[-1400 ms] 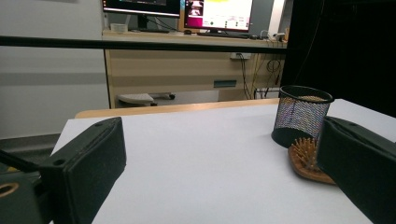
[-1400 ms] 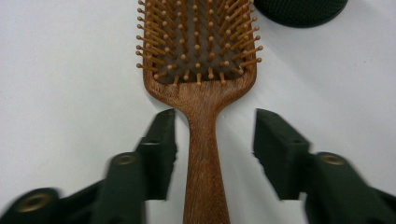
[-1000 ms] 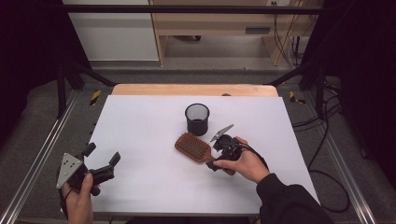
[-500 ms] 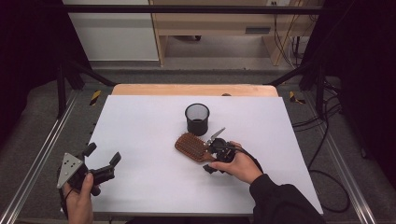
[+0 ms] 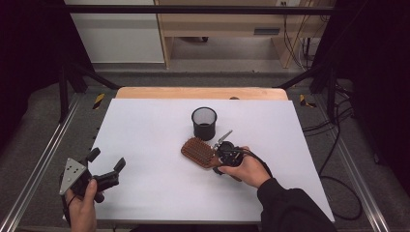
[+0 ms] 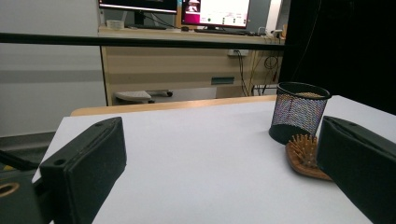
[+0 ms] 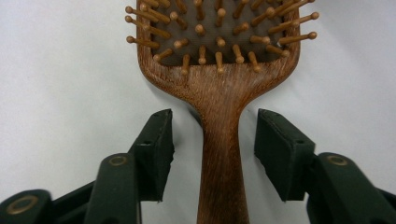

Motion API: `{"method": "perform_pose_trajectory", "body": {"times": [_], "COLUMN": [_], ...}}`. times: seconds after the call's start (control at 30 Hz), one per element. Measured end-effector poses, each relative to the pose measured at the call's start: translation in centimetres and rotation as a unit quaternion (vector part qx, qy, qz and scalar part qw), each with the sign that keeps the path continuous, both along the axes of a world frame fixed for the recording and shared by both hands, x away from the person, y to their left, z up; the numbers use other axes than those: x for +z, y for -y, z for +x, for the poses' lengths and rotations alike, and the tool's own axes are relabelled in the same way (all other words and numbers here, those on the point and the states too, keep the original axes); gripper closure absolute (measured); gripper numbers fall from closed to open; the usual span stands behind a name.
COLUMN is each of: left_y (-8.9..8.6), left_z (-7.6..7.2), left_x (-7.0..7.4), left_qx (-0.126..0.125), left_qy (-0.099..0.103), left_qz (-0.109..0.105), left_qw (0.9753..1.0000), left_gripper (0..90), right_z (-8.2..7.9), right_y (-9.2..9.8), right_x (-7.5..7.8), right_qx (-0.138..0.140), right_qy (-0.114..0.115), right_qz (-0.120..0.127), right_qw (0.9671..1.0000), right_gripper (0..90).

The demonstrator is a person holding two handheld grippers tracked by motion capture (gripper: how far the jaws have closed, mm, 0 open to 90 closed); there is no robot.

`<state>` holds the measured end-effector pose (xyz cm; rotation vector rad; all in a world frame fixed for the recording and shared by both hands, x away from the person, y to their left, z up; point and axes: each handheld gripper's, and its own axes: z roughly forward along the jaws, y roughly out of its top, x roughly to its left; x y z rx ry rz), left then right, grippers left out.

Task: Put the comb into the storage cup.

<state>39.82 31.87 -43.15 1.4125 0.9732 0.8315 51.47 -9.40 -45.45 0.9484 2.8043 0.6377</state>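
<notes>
A wooden paddle hairbrush [image 5: 199, 152] lies bristles-up on the white table, just in front of a black mesh cup [image 5: 204, 123]. My right gripper [image 5: 223, 155] is at the brush's handle end. In the right gripper view its jaws stand open on either side of the handle [image 7: 220, 158], with gaps on both sides and no contact, so the right gripper [image 7: 214, 140] holds nothing. My left gripper [image 5: 106, 164] is held at the table's near left corner, open and empty. Its view looks across the table to the mesh cup [image 6: 299, 112] and the brush head [image 6: 306, 156].
The white table top [image 5: 145, 135] has a wooden strip [image 5: 193, 93] along its far edge. Metal frame rails [image 5: 43, 159] run along both sides. A desk with monitors [image 6: 187, 9] stands beyond the table.
My right gripper has slid left along the table toward the brush, and its jaws now straddle the handle. The left gripper has stayed where it was.
</notes>
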Motion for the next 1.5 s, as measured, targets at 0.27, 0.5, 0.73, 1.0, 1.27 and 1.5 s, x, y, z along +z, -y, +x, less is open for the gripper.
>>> {"method": "perform_pose_trajectory", "body": {"times": [0.27, 0.5, 0.73, 1.0, 1.27, 1.5], "left_y": [0.1, 0.1, 0.2, 0.2, 0.0, 0.4], "left_z": [0.0, 0.0, 0.0, -0.1, 0.0, 0.0], "left_x": [0.0, 0.0, 0.0, 0.1, 0.1, 0.3], "left_qx": [-0.001, -0.002, -0.003, -0.003, -0.001, -0.009], "left_qy": [0.0, 0.0, 0.0, 0.001, 0.001, -0.001], "left_qz": [0.0, 0.001, 0.001, 0.001, -0.002, -0.002], "left_qw": [1.0, 1.0, 1.0, 1.0, 1.0, 1.0], "left_gripper": [2.2, 2.2, 2.2, 2.2, 2.2, 2.3], "right_z": [-0.1, -0.3, -0.4, -0.7, -1.0, -1.5], "right_y": [-0.2, -0.5, -0.8, -0.9, -0.3, 0.6], "right_x": [0.0, 0.1, 0.1, 0.2, 0.0, 0.8], "right_qx": [0.011, 0.021, 0.024, 0.026, 0.017, 0.013], "right_qy": [0.013, 0.014, 0.015, 0.022, 0.031, 0.049], "right_qz": [-0.014, -0.023, -0.03, -0.034, -0.01, 0.041], "right_qw": [0.9997, 0.9994, 0.9992, 0.9988, 0.9993, 0.9979], "right_gripper": [58.2, 65.3, 72.3, 72.9, 72.9, 73.0]}}
